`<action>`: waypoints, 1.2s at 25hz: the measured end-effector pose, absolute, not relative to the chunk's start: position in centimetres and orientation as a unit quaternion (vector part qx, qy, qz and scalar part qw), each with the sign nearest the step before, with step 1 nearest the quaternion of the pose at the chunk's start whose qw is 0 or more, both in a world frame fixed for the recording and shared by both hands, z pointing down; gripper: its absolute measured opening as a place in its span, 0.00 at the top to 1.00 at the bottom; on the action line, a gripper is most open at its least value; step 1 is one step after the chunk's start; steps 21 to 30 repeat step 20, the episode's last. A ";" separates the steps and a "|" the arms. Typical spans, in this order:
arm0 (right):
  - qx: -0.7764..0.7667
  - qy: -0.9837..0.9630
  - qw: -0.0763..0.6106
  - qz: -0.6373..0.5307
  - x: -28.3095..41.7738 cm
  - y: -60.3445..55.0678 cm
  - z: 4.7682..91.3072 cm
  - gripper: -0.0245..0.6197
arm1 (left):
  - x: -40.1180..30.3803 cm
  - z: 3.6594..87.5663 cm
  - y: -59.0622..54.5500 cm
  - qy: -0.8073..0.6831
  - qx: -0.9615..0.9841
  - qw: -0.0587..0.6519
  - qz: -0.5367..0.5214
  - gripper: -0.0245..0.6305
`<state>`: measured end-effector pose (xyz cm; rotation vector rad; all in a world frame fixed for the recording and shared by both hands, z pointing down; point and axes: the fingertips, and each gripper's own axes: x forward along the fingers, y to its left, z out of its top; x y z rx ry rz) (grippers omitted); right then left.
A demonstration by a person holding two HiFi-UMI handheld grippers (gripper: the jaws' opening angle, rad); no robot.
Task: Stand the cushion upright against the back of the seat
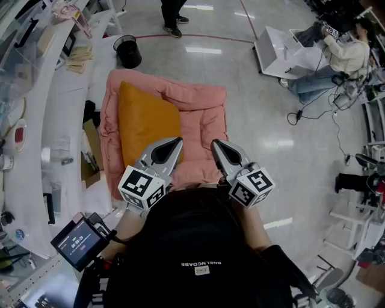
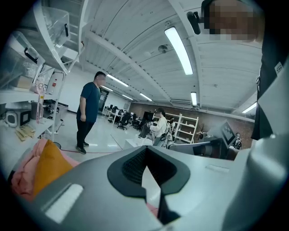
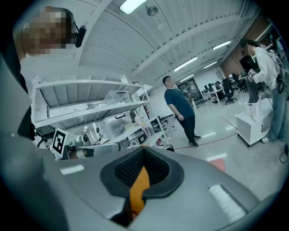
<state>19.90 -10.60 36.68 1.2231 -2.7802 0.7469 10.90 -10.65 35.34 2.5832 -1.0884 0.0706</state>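
Head view, looking steeply down. You hold the left gripper (image 1: 175,145) and the right gripper (image 1: 216,147) side by side over the near edge of a pink padded floor seat (image 1: 204,117), each with its marker cube (image 1: 142,188) toward your body. Both point away from you, across the seat.

Left gripper: its jaws are closed together with nothing between them. Only floor shows through the narrow slit between the dark pads in the left gripper view.

Right gripper: its jaws are likewise closed and empty. The orange strip in the slit in the right gripper view is the cushion lying beyond the jaws, not something gripped.

The orange cushion (image 1: 147,120) sits on the seat's left part in the head view, clear of both grippers. Its long side runs along the raised pink padding on that side. In the left gripper view it rises on edge with a pink fold beside it. Whether that padding is the seat's back cannot be told.

Surroundings: a white counter (image 1: 60,114) runs down the left of the head view, with a cardboard box (image 1: 90,157) between it and the seat. A black bin (image 1: 127,51) stands on the floor beyond the seat. A standing person (image 1: 172,15) is further off, and a seated person (image 1: 343,57) is at a white desk (image 1: 277,57) to the upper right.
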 end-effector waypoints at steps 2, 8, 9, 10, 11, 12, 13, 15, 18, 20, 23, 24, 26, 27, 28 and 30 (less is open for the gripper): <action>0.393 -0.887 0.005 0.241 20.1 -10.7 36.7 0.95 | 11.1 35.2 -10.7 -0.383 0.909 0.165 0.023 0.93; 0.395 -0.886 0.005 0.243 20.3 -10.9 36.8 0.95 | 11.6 35.1 -10.4 -0.364 0.915 0.173 0.020 0.93; 0.395 -0.885 0.004 0.245 20.2 -10.9 36.9 0.95 | 11.7 35.2 -10.3 -0.361 0.916 0.174 0.022 0.93; 0.395 -0.885 0.003 0.247 20.2 -10.9 37.0 0.95 | 11.7 35.3 -10.2 -0.360 0.916 0.174 0.024 0.93; 0.395 -0.885 0.003 0.248 20.2 -10.9 37.0 0.95 | 11.6 35.4 -10.2 -0.360 0.916 0.174 0.027 0.93; 0.395 -0.884 0.002 0.249 20.2 -11.0 37.0 0.95 | 11.6 35.4 -10.2 -0.362 0.915 0.174 0.028 0.93; 0.395 -0.884 0.003 0.249 20.2 -11.0 37.0 0.95 | 11.5 35.4 -10.2 -0.363 0.915 0.175 0.029 0.93; 0.394 -0.884 0.004 0.250 20.1 -11.1 37.0 0.95 | 11.4 35.4 -10.3 -0.365 0.913 0.179 0.030 0.93; 0.393 -0.884 0.006 0.251 20.1 -11.2 37.3 0.95 | 11.4 35.7 -10.4 -0.364 0.912 0.187 0.029 0.93; 0.393 -0.884 0.008 0.251 20.0 -11.3 37.5 0.95 | 11.3 36.0 -10.5 -0.362 0.912 0.193 0.027 0.93; 0.393 -0.884 0.008 0.251 20.0 -11.3 37.5 0.95 | 11.3 36.0 -10.5 -0.362 0.912 0.193 0.027 0.93; 0.393 -0.884 0.008 0.251 20.0 -11.3 37.5 0.95 | 11.3 36.0 -10.5 -0.362 0.912 0.193 0.027 0.93; 0.393 -0.884 0.008 0.251 20.0 -11.3 37.5 0.95 | 11.3 36.0 -10.5 -0.362 0.912 0.193 0.027 0.93; 0.393 -0.884 0.008 0.251 20.0 -11.3 37.5 0.95 | 11.3 36.0 -10.5 -0.362 0.912 0.193 0.027 0.93; 0.393 -0.884 0.008 0.251 20.0 -11.3 37.5 0.95 | 11.3 36.0 -10.5 -0.362 0.912 0.193 0.027 0.93; 0.393 -0.884 0.008 0.251 20.0 -11.3 37.5 0.95 | 11.3 36.0 -10.5 -0.362 0.912 0.193 0.027 0.93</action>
